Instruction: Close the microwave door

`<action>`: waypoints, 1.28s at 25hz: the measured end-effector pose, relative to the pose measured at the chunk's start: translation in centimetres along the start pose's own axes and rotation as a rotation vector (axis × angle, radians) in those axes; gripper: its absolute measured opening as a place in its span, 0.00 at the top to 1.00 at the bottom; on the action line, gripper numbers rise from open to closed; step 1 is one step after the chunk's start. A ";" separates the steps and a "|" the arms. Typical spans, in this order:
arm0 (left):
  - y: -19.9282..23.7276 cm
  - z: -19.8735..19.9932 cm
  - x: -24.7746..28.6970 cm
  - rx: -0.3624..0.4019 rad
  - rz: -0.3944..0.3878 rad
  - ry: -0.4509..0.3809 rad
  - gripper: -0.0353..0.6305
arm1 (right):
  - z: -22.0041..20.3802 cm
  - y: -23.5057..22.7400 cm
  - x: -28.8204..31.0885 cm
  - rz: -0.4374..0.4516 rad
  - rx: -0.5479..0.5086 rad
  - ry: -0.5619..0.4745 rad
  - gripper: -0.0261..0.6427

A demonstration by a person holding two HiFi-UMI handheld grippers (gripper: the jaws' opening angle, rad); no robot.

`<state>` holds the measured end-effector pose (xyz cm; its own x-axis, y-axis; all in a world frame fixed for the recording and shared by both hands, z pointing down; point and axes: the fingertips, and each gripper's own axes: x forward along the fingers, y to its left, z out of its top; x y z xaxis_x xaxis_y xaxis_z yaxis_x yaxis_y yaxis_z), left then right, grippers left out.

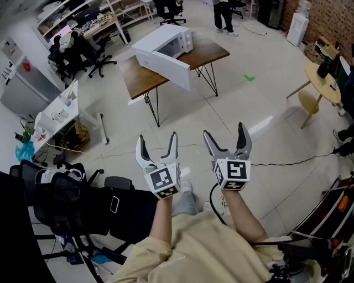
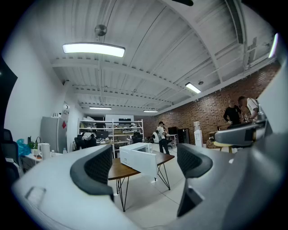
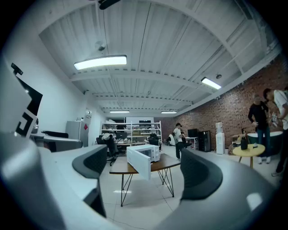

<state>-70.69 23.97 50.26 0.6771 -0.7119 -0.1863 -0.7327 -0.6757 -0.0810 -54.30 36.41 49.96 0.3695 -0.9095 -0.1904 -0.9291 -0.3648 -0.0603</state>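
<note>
A white microwave stands on a wooden table some way ahead across the floor. Its door hangs swung open toward me. Both gripper views show the microwave far off between the jaws. My left gripper and right gripper are held side by side in front of my body, both open and empty, well short of the table.
Black office chairs and shelving stand at the back left. A white cart sits at the left, and a black chair is close at my left. A round yellow table is at the right. A person stands beyond the table.
</note>
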 end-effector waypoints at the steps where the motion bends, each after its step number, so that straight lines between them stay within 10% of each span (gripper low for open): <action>1: 0.3 -0.4 1.0 -0.005 -0.003 0.001 0.27 | -0.4 0.0 1.1 0.002 0.000 0.003 0.21; 19: 10.2 -3.7 17.4 -0.101 -0.146 -0.038 0.27 | -1.9 6.5 19.3 -0.024 -0.101 -0.023 0.23; 32: 9.0 -8.1 31.2 -0.125 -0.171 -0.014 0.28 | -6.9 -0.7 29.5 -0.064 -0.115 0.027 0.23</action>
<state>-55.61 -5.81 51.66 0.7895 -0.5822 -0.1942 -0.5921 -0.8058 0.0088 -42.66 8.44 51.10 0.4296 -0.8882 -0.1628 -0.8964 -0.4412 0.0417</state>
